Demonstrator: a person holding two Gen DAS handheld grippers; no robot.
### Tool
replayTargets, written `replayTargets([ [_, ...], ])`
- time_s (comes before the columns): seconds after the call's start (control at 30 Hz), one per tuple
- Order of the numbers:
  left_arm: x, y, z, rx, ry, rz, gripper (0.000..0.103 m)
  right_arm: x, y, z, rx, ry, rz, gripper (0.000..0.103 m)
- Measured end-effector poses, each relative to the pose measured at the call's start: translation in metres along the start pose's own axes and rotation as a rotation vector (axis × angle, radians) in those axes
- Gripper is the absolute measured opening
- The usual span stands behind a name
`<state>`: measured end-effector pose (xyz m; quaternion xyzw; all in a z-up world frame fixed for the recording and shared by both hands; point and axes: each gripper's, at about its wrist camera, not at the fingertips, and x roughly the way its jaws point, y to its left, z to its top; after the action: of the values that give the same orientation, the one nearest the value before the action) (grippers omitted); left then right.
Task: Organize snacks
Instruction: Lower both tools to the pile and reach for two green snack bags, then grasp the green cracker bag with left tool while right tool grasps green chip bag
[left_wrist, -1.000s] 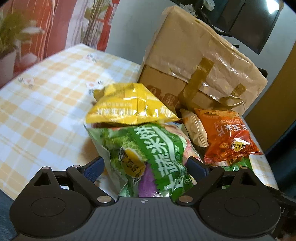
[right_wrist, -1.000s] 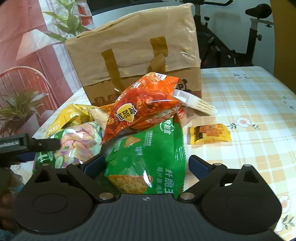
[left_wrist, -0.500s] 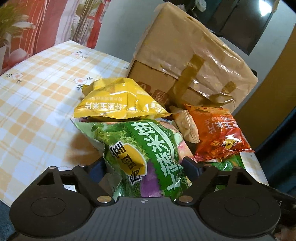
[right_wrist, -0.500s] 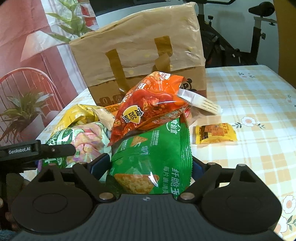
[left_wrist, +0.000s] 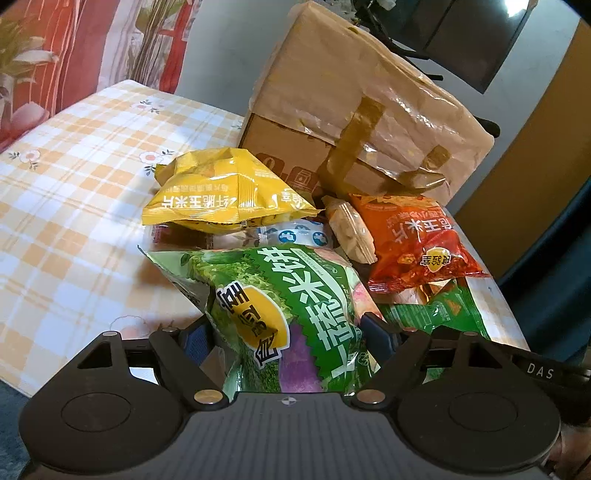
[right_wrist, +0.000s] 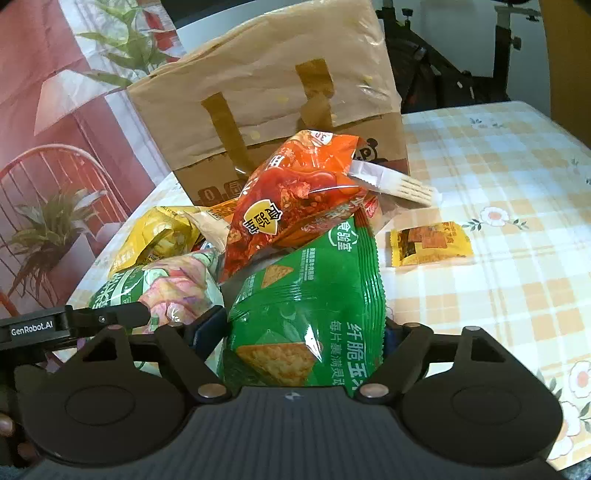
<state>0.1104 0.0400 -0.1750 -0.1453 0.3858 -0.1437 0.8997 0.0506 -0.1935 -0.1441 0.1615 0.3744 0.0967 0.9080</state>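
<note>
Green bags sat pinched in both grippers: left fingers gripped the veggie bag, right fingers the corn-chip bag. Lifting risked toppling the orange bag resting just ahead on the corn-chip bag, or the slick film slipping free.

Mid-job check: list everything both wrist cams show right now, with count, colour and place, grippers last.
Veggie rice-cracker bag: 1, green and pink, front of pile, between the left gripper's fingers.
Corn-chip bag: 1, green, front right of pile, between the right gripper's fingers.
Orange chip bag: 1, orange-red, resting on top of the green corn-chip bag.
Yellow chip bag: 1, yellow, left rear of pile.
Small packet: 1, yellow, alone on the cloth right of the pile.
Wafer packet: 1, clear and beige, behind the orange bag.
Paper bag: 1, brown, standing behind the pile.
Tablecloth: 1, yellow-white check.
Left gripper: black, closed on the rice-cracker bag.
Right gripper: black, closed on the corn-chip bag.
</note>
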Motion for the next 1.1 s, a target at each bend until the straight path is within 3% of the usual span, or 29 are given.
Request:
replayTargets([
  [0.47, -0.037, -0.004, -0.003, 0.017, -0.075, 0.030, 0.083, -0.027, -0.002, -0.002, -0.008, 0.002, -0.111, 0.071],
  [0.63, -0.049, -0.011, -0.001, 0.049, -0.130, 0.039, 0.083, -0.040, -0.005, -0.001, -0.006, -0.050, -0.164, 0.069],
  [1.1, -0.062, -0.025, 0.000, 0.121, -0.218, 0.081, 0.083, -0.045, 0.004, 0.001, -0.057, -0.099, -0.205, 0.067],
])
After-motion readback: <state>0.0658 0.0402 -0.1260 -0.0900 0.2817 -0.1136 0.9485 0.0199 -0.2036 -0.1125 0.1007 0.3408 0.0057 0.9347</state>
